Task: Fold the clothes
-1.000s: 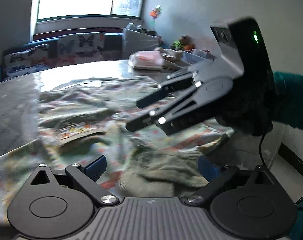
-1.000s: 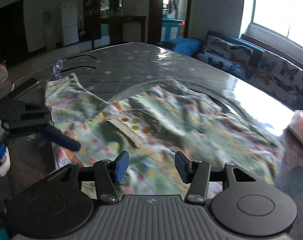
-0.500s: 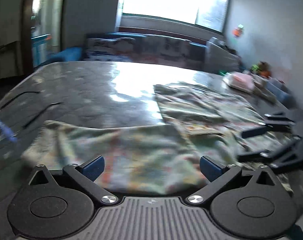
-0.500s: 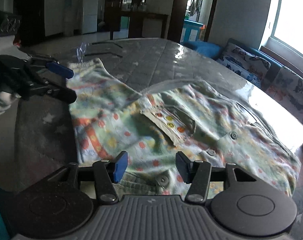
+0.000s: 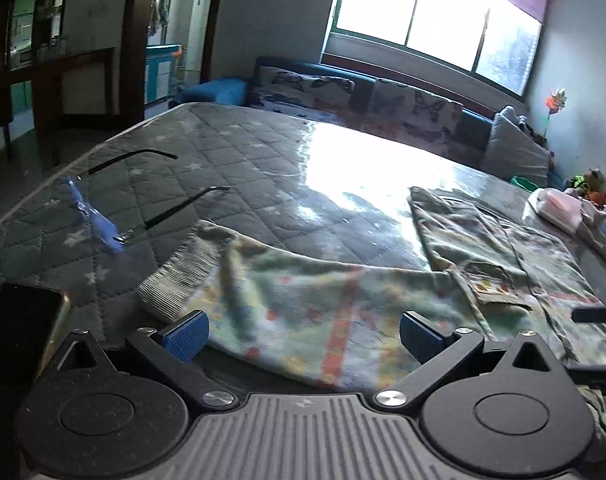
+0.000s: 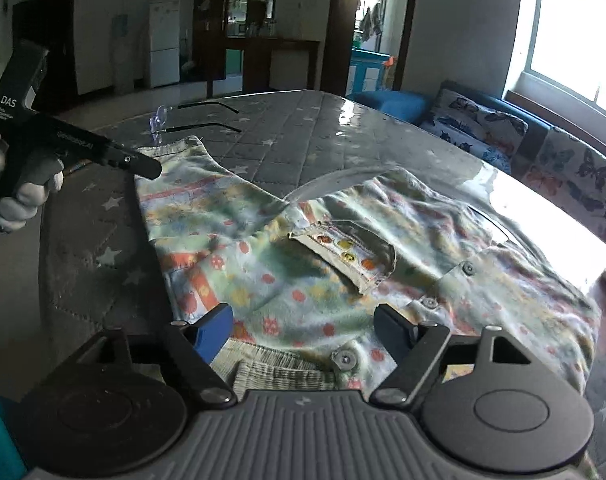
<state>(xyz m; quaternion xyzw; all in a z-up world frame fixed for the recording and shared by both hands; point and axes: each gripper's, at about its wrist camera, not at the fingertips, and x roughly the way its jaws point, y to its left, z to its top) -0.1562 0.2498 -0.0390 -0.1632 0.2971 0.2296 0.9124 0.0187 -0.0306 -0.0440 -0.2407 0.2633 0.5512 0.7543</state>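
Left wrist view: left gripper (image 5: pixel 301 334) has swung from shirt body to the sleeve (image 5: pixel 303 312), fingers spread, nothing held; right gripper (image 6: pixel 303 332) also spread over the hem. Sleeve fold looks next.

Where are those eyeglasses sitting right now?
The eyeglasses lie on the quilted table, far left in the right wrist view, just beyond the ribbed cuff of the patterned shirt.

surface: quilted grey table (image 5: pixel 263 184) | on it: patterned garment (image 6: pixel 287 280), glasses (image 5: pixel 143 208), phone (image 5: pixel 19 328)
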